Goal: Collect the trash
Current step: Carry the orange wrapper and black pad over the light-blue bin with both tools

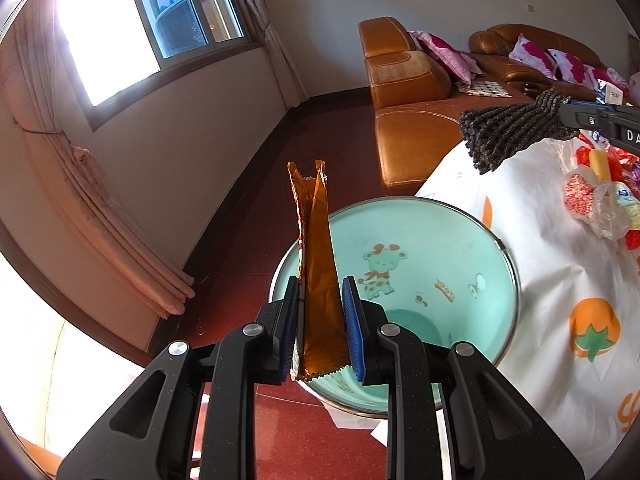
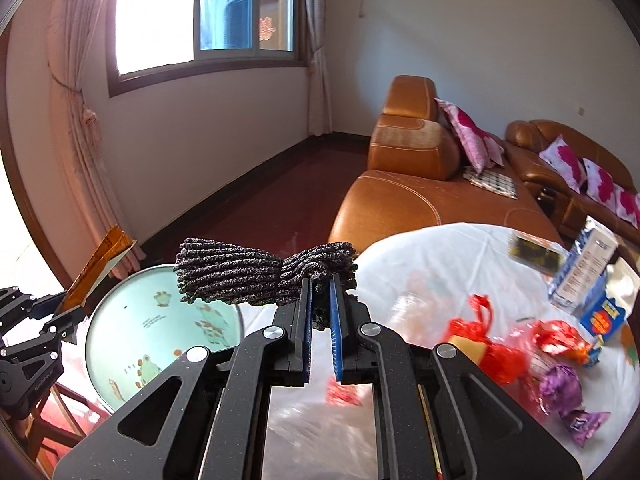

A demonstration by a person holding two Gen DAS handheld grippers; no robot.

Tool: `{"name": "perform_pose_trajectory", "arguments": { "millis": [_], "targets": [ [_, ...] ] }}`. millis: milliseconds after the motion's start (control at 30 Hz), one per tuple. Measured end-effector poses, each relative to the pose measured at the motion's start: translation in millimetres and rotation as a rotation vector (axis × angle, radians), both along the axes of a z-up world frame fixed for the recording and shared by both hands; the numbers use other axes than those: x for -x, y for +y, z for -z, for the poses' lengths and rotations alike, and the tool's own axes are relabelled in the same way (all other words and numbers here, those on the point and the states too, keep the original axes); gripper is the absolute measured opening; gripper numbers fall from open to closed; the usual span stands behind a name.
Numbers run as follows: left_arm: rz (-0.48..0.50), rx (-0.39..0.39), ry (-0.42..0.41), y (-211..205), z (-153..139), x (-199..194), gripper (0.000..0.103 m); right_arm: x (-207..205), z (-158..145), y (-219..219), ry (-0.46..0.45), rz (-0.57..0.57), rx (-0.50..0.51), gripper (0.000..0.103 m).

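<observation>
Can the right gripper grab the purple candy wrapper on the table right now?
Probably not yet. The right gripper is shut on a dark knitted cloth, so its jaws are full. Nothing covers the purple wrapper on the tablecloth; it would have to drop the cloth first.

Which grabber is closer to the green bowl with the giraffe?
Left. The left gripper holds an orange wrapper right above the bowl. The right gripper, pinching a dark cloth, is off to the side over the table.
</observation>
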State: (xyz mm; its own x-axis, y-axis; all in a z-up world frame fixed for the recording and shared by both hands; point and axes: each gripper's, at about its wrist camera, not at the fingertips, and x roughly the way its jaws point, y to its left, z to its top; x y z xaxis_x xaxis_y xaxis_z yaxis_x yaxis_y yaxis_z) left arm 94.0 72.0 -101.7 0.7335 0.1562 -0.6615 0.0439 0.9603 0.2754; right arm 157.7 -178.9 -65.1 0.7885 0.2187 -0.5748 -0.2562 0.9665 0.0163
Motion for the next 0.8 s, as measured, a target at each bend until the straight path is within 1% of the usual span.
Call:
{"name": "perform_pose_trajectory", "arguments": {
  "millis": [267, 367, 533, 800],
  "targets": [
    [-0.032, -0.033, -0.024, 8, -4, 2, 0.022, -3, 5, 21, 0.005, -0.038, 0.024, 0.009],
    [-0.037, -0.043, -0.025, 9, -4, 2, 0.022, -4, 6, 26, 0.006, -0.05, 0.036, 0.009],
    [-0.044, -0.083, -0.026, 7, -2, 0, 0.022, -8, 8, 34, 0.012, -0.065, 0.054, 0.009],
    [-0.039, -0.1, -0.017, 3, 0, 0, 0.022, -10, 16, 42, 0.029, -0.087, 0.082, 0.009]
  ]
}}
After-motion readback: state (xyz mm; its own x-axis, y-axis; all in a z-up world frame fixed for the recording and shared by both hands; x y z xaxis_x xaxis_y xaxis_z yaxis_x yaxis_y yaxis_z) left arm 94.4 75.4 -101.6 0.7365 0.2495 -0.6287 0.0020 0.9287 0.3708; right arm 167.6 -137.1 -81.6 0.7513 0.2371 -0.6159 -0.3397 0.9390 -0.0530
